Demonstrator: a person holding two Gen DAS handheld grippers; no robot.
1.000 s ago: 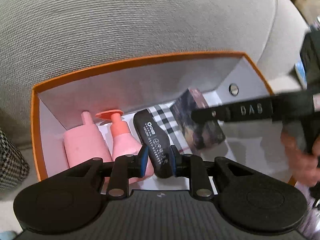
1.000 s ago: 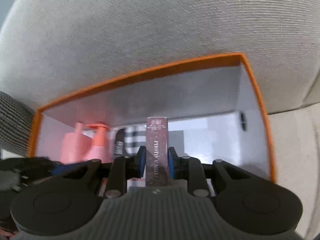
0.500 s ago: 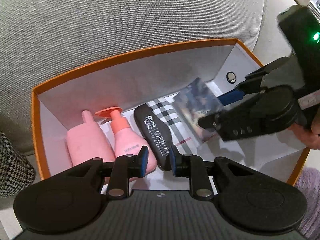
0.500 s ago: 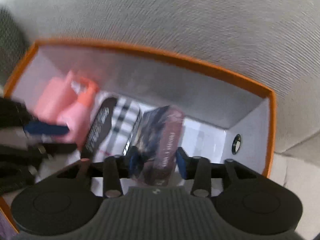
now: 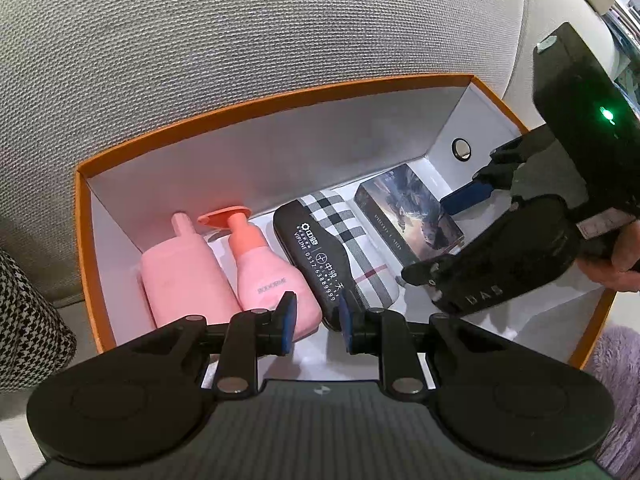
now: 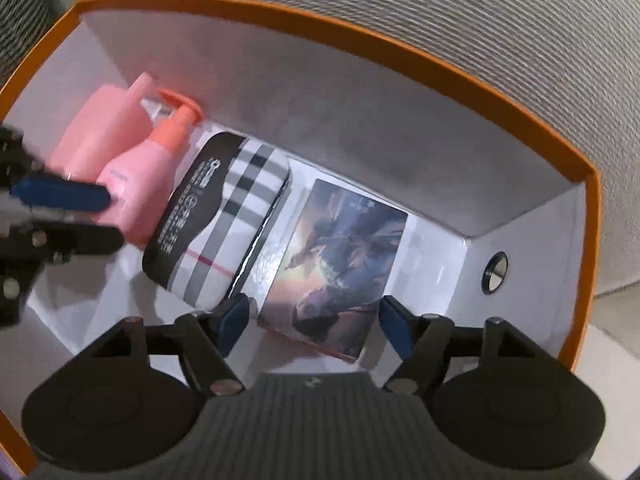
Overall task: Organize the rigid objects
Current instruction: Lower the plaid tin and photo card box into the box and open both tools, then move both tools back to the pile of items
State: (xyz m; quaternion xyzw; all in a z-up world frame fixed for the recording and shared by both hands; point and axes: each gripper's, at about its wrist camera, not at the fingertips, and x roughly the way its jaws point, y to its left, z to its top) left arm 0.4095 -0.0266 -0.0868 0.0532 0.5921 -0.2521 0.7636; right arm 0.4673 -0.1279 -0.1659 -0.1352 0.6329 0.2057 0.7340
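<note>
Right wrist view, glossy photo card box [image 6: 336, 272] lying flat, dusky artwork, right tongs [image 6: 314, 320] released, left tongs [image 5: 316, 316] released

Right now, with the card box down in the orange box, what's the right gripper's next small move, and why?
Probably lift the right gripper straight up and out. Its jaws stand wide open beside the card box, which lies flat on the orange box floor next to the plaid case.

I see a card box [image 5: 280, 100] with a matt orange rim and smooth white walls, a shiny metal stud [image 5: 460, 148] in one. The pink bottles [image 5: 188, 272] look matt plastic, the photo pack [image 6: 340, 260] glossy. Behind is coarse woven grey cloth [image 5: 240, 20].
</note>
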